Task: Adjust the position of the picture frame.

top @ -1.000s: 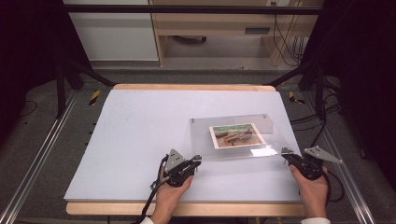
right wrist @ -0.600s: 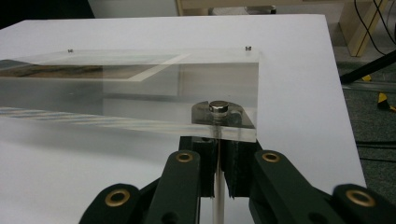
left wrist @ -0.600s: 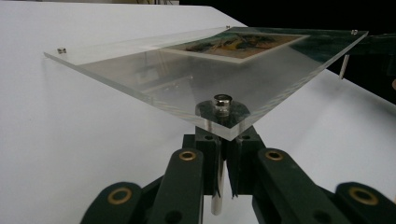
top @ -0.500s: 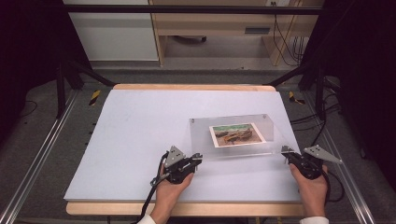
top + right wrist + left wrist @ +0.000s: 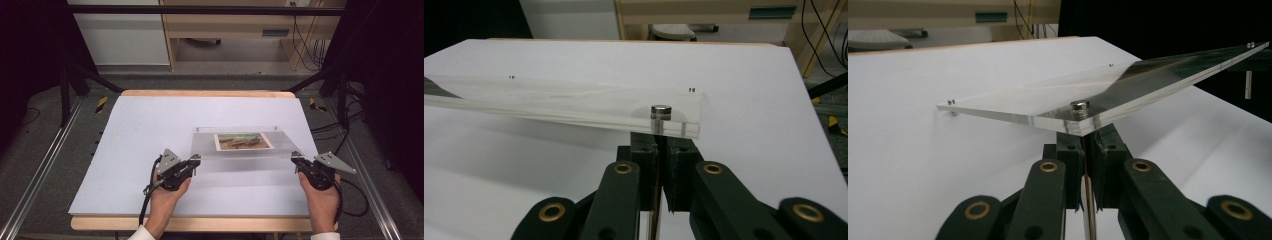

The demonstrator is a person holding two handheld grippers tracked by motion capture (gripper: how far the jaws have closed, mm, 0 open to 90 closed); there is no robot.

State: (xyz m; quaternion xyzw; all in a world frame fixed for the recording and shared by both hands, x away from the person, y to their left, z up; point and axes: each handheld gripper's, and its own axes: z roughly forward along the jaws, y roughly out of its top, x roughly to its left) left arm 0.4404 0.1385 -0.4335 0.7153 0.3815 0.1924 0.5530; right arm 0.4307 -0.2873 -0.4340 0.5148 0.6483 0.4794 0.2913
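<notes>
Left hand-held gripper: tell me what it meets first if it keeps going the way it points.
Likely nothing new: the left hand-held gripper already clamps the clear frame's corner post; beyond looks like bare white tabletop.

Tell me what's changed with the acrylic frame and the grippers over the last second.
Both grippers have lifted the near edge of the clear photo frame off the white mat; its far edge looks lower, near the mat. The left gripper and right gripper stay shut on the near corner posts, as before. The photo inside has not shifted within the frame.
</notes>
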